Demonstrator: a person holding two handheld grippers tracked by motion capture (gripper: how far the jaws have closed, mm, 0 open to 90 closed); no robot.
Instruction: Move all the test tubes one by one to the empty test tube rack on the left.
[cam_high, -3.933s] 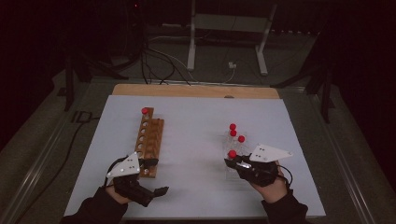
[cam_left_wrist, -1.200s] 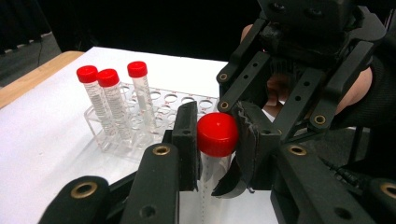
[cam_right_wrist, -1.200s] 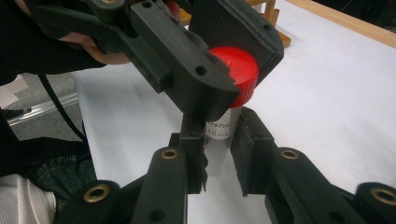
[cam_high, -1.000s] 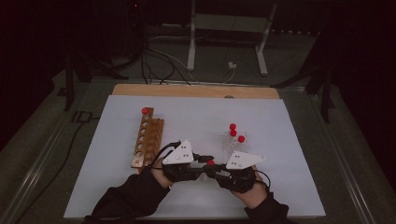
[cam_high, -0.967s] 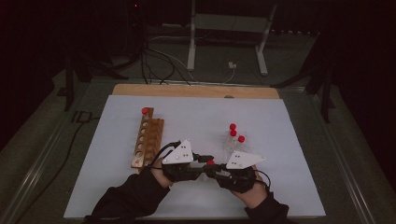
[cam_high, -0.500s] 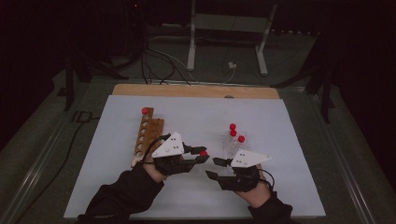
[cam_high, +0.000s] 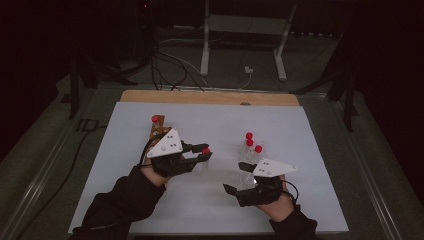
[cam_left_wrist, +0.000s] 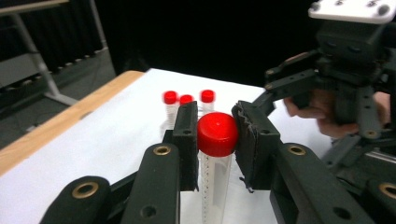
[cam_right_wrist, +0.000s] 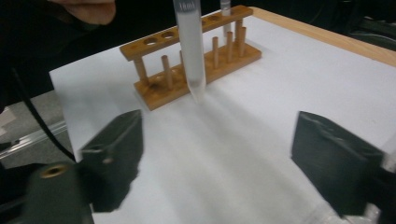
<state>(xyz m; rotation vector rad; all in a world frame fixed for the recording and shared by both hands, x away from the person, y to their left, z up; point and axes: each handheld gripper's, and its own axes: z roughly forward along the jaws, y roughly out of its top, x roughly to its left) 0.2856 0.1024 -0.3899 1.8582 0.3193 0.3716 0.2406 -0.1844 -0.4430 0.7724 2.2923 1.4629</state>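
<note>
My left gripper (cam_high: 204, 151) hangs above the white mat, shut on the red cap (cam_left_wrist: 217, 134) of a clear tube (cam_left_wrist: 214, 186) that points straight down. That tube (cam_right_wrist: 190, 46) also hangs in front of the wooden rack (cam_right_wrist: 196, 65) in the right gripper view. The rack (cam_high: 158, 132) holds one red-capped tube (cam_high: 155, 119) at its far end. My right gripper (cam_high: 233, 177) is low near the mat's front. Its jaws have just been opening and stand wide with nothing between them (cam_right_wrist: 219, 158).
Three more red-capped tubes (cam_high: 251, 142) stand together on the mat beyond my right gripper, also as a blurred cluster (cam_left_wrist: 187, 98) in the left gripper view. The white mat (cam_high: 300, 130) lies on a wooden board (cam_high: 210, 97). Cables and a stand lie behind.
The two grippers met at the middle; now the left has moved left and up with the tube toward the rack, and the right has opened and drawn back to the right.
</note>
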